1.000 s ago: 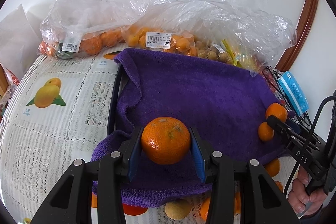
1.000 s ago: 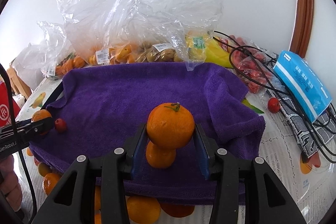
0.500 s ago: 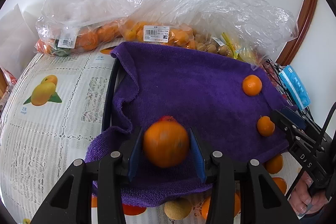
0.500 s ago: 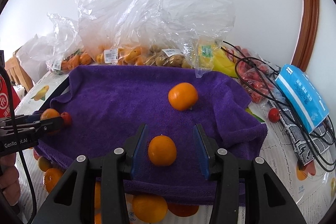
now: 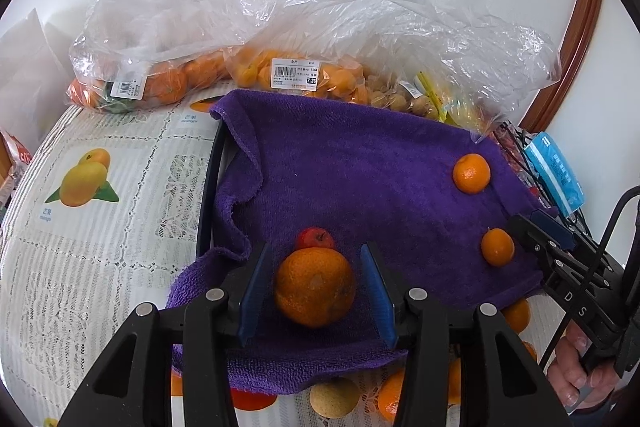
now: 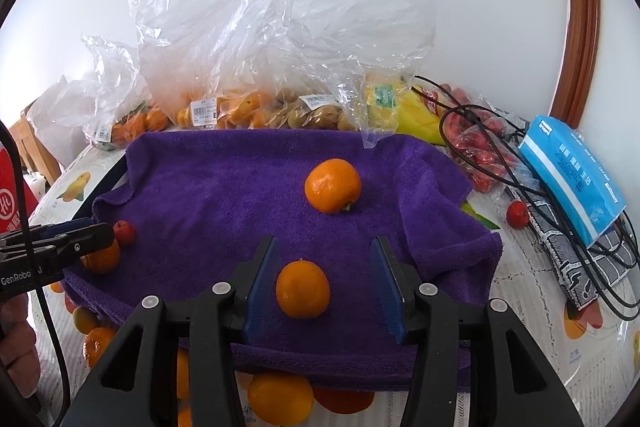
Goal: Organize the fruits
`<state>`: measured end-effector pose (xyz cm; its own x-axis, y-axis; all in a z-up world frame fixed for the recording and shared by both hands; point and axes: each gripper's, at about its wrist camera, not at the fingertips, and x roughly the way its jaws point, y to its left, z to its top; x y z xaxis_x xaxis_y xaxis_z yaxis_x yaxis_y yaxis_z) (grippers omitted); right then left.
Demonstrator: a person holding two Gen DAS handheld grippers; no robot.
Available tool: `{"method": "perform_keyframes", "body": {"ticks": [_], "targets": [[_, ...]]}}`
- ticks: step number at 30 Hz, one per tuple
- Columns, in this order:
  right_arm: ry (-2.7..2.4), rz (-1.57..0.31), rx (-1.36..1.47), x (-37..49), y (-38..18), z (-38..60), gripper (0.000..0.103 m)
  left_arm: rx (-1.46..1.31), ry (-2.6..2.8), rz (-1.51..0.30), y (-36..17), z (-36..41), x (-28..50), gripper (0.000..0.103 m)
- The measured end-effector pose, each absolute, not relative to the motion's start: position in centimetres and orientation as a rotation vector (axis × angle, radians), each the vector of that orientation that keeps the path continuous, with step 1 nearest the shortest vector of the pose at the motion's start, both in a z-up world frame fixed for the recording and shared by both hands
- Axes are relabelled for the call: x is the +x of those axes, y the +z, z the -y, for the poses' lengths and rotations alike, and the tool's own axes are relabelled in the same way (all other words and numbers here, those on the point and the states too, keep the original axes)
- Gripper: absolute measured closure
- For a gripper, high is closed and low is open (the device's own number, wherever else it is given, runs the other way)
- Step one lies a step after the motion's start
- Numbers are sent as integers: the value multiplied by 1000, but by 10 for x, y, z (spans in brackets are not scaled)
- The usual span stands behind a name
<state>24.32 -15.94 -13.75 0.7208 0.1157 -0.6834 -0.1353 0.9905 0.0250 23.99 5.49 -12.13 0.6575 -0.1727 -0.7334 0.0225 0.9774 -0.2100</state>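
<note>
A purple towel (image 5: 360, 167) (image 6: 240, 195) lies on the table. In the left wrist view my left gripper (image 5: 316, 285) is open around a large orange (image 5: 315, 291) resting on the towel's near edge, with gaps on both sides; a small red fruit (image 5: 315, 238) sits just behind it. In the right wrist view my right gripper (image 6: 325, 281) is open, with a small orange (image 6: 303, 289) on the towel between its fingers, untouched. A bigger orange (image 6: 332, 185) lies farther back. The left gripper shows at the left (image 6: 84, 239).
Clear plastic bags of oranges and other fruit (image 5: 296, 75) (image 6: 260, 107) line the back by the wall. Loose fruits (image 6: 280, 399) (image 5: 334, 397) lie on the tablecloth in front of the towel. A blue pack (image 6: 572, 167), black cables and red fruits sit at the right.
Both grippers have opened. The left orange now rests on the towel beside the red fruit. The right gripper's orange was released onto the towel and lies farther back; the gripper has opened wider.
</note>
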Motion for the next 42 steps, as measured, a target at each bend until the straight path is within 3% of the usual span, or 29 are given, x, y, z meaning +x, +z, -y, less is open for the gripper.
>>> {"method": "perform_keyframes", "body": {"ticks": [19, 36, 42], "targets": [[143, -692, 16, 225, -118, 162, 40, -211, -138, -776, -102, -53, 224, 44], [85, -813, 108, 166, -135, 182, 40, -183, -113, -747, -98, -58, 195, 43], [134, -879, 116, 172, -141, 171, 50, -213, -87, -754, -102, -75, 188, 42]]}}
